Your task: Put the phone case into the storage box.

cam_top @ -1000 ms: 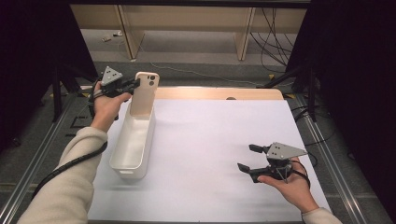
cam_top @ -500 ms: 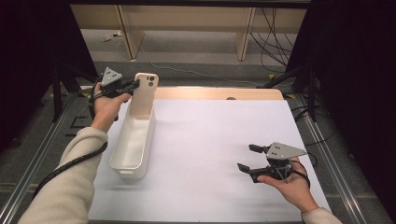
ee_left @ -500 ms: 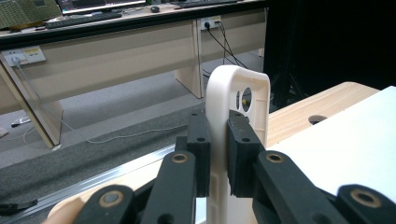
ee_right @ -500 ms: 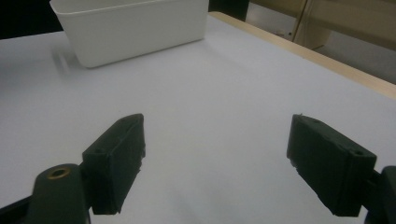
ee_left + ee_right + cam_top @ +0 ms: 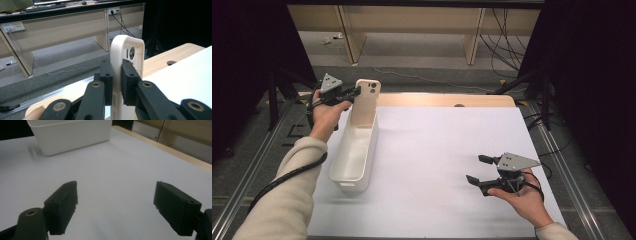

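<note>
A: High view first. Phone case [image 5: 364, 102], pale cream, stands upright, long axis vertical, camera cutout at the top. Its lower end sits at the far end of the white bin [image 5: 354, 152].

B: Held by?

A: Left tongs [image 5: 353, 93], coming in from the left, pinching the case near its top edge. Bin's long axis runs near to far on the white sheet [image 5: 447, 150] covering the counter [image 5: 437, 100]. Right tongs [image 5: 477, 170] are well apart, near the right front of the sheet, spread, nothing between them.

B: Left gripper view?

A: Both black pads [image 5: 128, 81] press on the case [image 5: 127, 62] from either side, edge-on to the camera. Case rises straight up past the pads, cutout holes at the top. Behind it: floor, desk legs [image 5: 102, 41], cables [image 5: 125, 23]. Counter edge with a round hole [image 5: 170, 62] to the right.

B: Right gripper view?

A: Right tongs [image 5: 115, 207] wide apart over bare white sheet [image 5: 112, 170]. Bin [image 5: 72, 135] is far ahead, upper left. Wooden counter edge [image 5: 175, 155] runs along the right. Nothing lies between tongs and bin.
</note>
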The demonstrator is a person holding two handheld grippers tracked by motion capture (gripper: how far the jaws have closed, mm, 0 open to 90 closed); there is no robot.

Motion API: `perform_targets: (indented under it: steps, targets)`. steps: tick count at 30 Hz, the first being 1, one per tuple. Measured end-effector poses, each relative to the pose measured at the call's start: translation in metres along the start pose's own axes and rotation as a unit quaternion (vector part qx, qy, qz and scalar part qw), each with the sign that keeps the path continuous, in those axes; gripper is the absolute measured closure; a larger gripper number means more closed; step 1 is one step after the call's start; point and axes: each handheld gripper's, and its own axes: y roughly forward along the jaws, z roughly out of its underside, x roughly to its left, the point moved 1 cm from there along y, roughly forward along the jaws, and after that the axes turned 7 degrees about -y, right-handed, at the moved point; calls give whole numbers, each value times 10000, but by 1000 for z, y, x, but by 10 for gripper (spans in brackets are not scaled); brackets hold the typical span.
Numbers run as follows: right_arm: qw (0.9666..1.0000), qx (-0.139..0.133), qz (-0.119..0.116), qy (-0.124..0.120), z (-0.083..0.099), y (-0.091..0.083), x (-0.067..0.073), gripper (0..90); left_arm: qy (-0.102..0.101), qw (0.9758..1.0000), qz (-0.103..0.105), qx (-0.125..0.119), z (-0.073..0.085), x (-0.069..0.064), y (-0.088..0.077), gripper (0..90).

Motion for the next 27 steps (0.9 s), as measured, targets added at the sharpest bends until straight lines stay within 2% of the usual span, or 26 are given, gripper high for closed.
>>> perform_targets:
  steps: [27]
  targets:
    - [10000, 2, -4, -4, 0, 0, 0, 207, -65, 9999, -41, 92, 9, 3, 3, 810]
